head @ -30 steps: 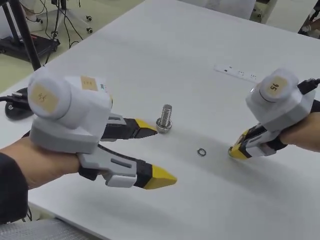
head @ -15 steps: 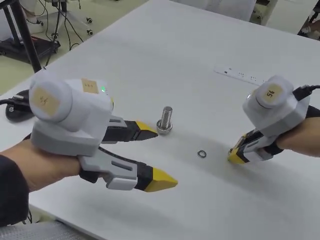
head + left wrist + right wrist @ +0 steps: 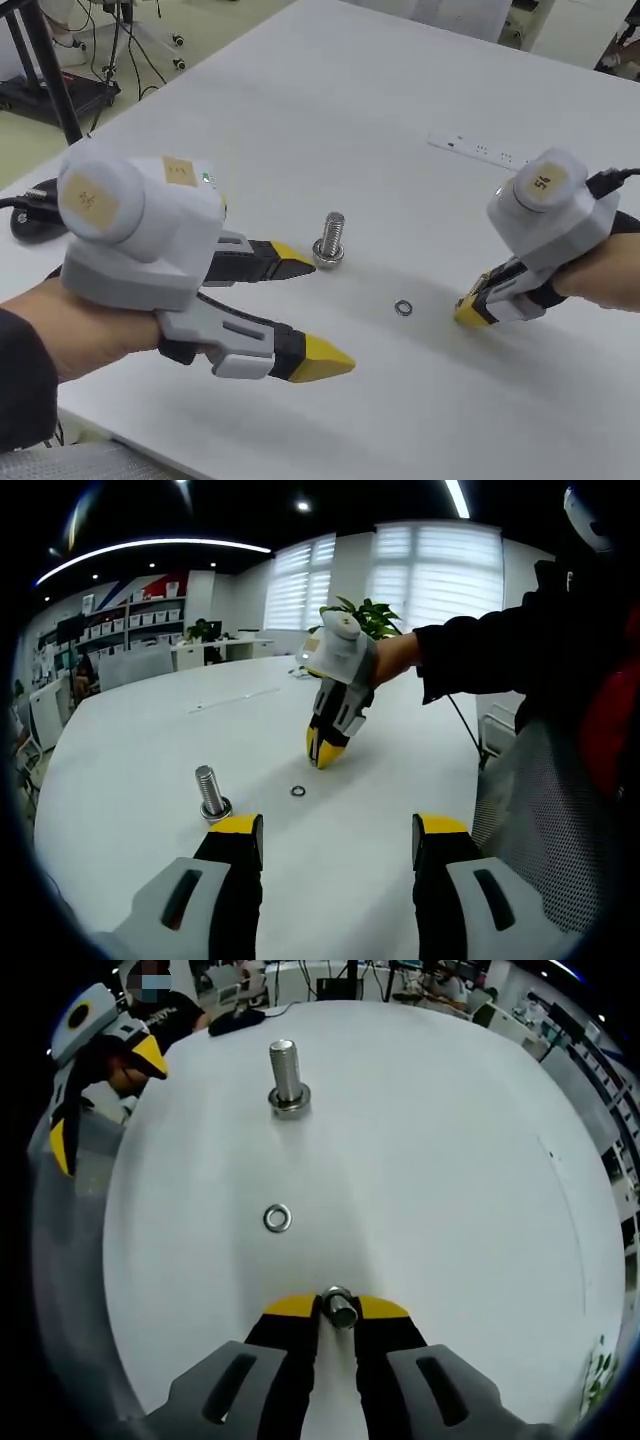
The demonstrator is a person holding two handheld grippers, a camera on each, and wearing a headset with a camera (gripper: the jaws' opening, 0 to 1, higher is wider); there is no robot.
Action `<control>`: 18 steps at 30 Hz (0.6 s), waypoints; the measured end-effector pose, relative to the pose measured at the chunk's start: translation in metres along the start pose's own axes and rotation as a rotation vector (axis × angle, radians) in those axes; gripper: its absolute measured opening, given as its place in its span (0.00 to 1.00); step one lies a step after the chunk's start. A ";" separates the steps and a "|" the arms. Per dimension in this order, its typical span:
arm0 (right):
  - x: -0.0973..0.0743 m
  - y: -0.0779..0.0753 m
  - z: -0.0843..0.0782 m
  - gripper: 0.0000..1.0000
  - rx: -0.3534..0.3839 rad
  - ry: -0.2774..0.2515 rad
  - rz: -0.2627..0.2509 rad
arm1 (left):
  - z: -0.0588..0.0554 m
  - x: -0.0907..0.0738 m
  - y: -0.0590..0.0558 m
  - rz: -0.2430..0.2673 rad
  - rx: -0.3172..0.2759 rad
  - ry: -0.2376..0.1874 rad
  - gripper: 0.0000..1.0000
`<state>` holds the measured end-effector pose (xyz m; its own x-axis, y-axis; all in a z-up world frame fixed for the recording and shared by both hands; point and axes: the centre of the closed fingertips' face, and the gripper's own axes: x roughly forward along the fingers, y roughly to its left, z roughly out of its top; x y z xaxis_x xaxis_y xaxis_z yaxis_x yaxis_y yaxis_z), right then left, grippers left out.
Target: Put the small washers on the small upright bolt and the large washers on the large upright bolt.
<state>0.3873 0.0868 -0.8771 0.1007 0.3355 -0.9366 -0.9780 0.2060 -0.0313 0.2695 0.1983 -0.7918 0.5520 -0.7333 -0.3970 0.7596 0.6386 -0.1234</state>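
Note:
The large upright bolt (image 3: pixel 331 239) stands mid-table with washers stacked at its base; it is also in the left gripper view (image 3: pixel 209 792) and the right gripper view (image 3: pixel 285 1075). One small washer (image 3: pixel 403 307) lies flat on the table (image 3: pixel 350 90) between the bolt and my right gripper (image 3: pixel 468 314). That gripper's tips are down at the table, shut on a small bolt (image 3: pixel 340 1310), just right of the washer (image 3: pixel 277 1218). My left gripper (image 3: pixel 310 308) is open and holds nothing; its upper tip is close to the left of the large bolt. The washer (image 3: pixel 298 791) lies ahead of its jaws.
A white power strip (image 3: pixel 470 146) lies at the far right of the table. A black object (image 3: pixel 28 215) with a cable sits at the left edge. The table's near edge runs below my left hand. The person's dark sleeve (image 3: pixel 470 650) reaches in behind the right gripper (image 3: pixel 322 755).
The right gripper's body has rolled a little while its tips stay at the same spot. The left gripper, bolt and washer have not moved.

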 end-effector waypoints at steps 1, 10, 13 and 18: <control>0.000 0.000 0.000 0.15 0.002 0.000 -0.001 | 0.000 0.000 0.000 0.001 0.001 -0.001 0.59; -0.004 0.010 -0.002 0.15 -0.002 0.010 0.003 | 0.000 -0.001 0.000 0.001 0.001 0.000 0.59; -0.005 0.014 -0.001 0.14 -0.002 0.006 0.005 | 0.001 -0.001 0.000 0.001 0.002 -0.002 0.59; -0.005 0.022 -0.001 0.14 -0.014 0.005 0.008 | 0.001 0.000 -0.001 0.000 0.004 -0.001 0.59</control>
<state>0.3649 0.0888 -0.8734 0.0924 0.3328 -0.9384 -0.9812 0.1909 -0.0289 0.2690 0.1979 -0.7905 0.5528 -0.7333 -0.3958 0.7606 0.6381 -0.1198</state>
